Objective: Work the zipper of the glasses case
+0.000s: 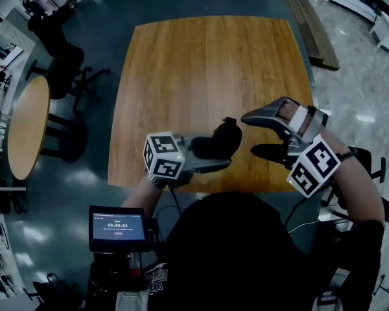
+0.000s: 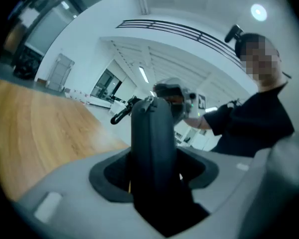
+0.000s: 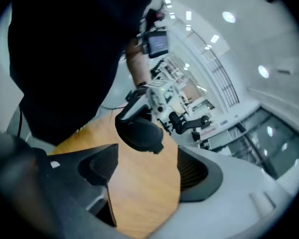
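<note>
Left gripper [image 1: 220, 152] clamps the black glasses case [image 1: 223, 138] above the wooden table's [image 1: 201, 63] near edge. Right gripper [image 1: 248, 135], jaws wide and empty, hovers just right of it. Left gripper view alone shows the case's narrow edge; right gripper view shows its rounded matte side.

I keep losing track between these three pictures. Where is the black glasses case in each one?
Head view: glasses case just below centre, over the table's near edge.
Left gripper view: dead centre, upright between the jaws.
Right gripper view: centre-left, beyond the open jaws.
Shared landmark: the wooden table.
</note>
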Demonstrator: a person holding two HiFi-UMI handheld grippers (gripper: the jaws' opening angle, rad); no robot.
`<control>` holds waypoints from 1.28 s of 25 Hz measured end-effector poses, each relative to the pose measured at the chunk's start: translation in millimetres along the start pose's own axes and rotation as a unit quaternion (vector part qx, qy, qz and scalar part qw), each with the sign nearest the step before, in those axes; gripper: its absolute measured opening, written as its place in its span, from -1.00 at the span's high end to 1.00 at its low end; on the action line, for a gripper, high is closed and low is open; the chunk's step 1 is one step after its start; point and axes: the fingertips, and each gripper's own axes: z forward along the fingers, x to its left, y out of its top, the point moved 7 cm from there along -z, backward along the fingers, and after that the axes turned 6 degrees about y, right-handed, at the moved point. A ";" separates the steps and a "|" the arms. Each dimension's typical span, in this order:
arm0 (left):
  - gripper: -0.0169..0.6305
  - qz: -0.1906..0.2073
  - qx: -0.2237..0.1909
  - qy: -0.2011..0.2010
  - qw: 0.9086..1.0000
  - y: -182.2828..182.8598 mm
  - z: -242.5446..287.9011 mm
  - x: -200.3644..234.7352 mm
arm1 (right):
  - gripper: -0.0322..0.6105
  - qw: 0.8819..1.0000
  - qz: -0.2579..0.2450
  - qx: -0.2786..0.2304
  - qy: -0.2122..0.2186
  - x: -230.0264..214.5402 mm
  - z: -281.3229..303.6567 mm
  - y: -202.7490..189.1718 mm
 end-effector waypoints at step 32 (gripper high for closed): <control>0.13 0.284 0.392 -0.054 0.873 -21.4 -10.1 -36.6 | 0.82 0.858 0.109 -0.049 0.500 -4.2 64.9 58.2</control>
